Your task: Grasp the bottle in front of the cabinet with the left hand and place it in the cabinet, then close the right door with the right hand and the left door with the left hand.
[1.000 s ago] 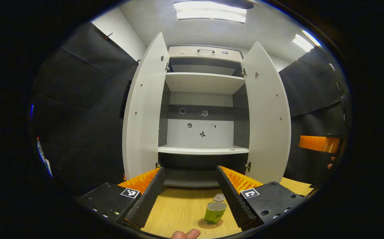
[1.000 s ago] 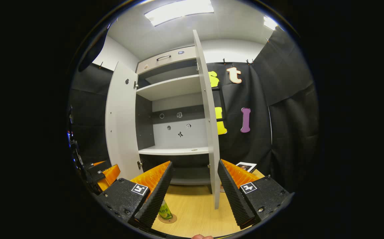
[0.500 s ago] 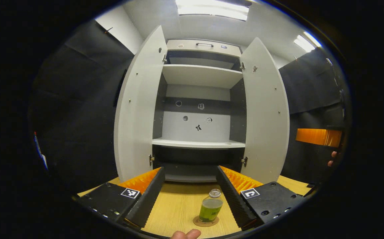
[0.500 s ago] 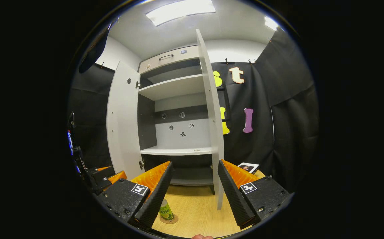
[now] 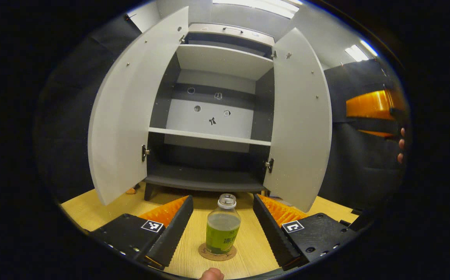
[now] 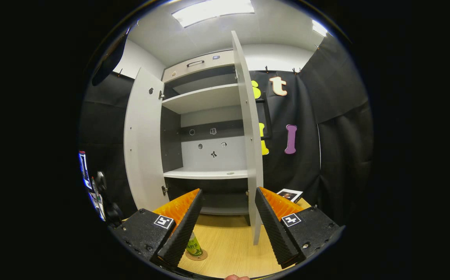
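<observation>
The left gripper (image 5: 222, 225) hangs low over the wooden table (image 5: 93, 206) with its jaws spread wide, and the bottle (image 5: 222, 225) stands upright between the two fingers, touching neither. The bottle is clear, with a pale cap, a green label round its lower half and greenish liquid inside; it sits on a round brown coaster (image 5: 217, 252), just in front of the cabinet (image 5: 209, 116). A fingertip (image 5: 211, 274) of the holding hand shows at the bottom edge. The cabinet's left door (image 5: 124, 116) and right door (image 5: 299, 120) both stand open, showing pale shelves. The right gripper (image 6: 227, 223) is held level, its jaws also spread and gripping nothing, facing the right door's edge (image 6: 248, 136); the bottle (image 6: 194, 245) peeks out beside its left finger.
</observation>
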### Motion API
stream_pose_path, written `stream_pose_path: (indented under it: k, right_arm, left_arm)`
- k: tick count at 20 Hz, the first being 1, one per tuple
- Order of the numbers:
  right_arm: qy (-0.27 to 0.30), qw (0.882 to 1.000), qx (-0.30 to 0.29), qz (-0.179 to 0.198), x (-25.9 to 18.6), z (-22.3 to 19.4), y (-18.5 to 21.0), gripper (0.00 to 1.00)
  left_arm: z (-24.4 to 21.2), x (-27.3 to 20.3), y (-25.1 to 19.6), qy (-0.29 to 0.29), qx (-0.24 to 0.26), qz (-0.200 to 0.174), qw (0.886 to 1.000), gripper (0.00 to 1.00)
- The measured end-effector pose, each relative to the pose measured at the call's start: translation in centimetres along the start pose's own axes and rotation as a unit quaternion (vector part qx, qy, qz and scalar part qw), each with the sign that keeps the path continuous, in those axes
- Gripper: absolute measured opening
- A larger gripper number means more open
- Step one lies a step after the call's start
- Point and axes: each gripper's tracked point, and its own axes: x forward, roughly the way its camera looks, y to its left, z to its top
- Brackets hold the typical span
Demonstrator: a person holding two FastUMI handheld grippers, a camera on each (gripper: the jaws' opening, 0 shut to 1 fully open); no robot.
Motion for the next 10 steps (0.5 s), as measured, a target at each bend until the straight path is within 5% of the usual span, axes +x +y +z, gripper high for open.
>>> stream_pose_path:
  k: [4,10]
  right_arm:
    - [-0.001,1.0,0.001,-0.009,-0.4,-0.1,-0.6,0.83]
    - [0.009,1.0,0.005,-0.022,-0.8,-0.8,-1.6,0.83]
  left_arm:
    - [-4.4,2.2,-0.1,0.045,0.022,0.002,0.999,0.95]
    - [-5.5,5.1,0.0,0.037,0.048,0.007,0.998,0.95]
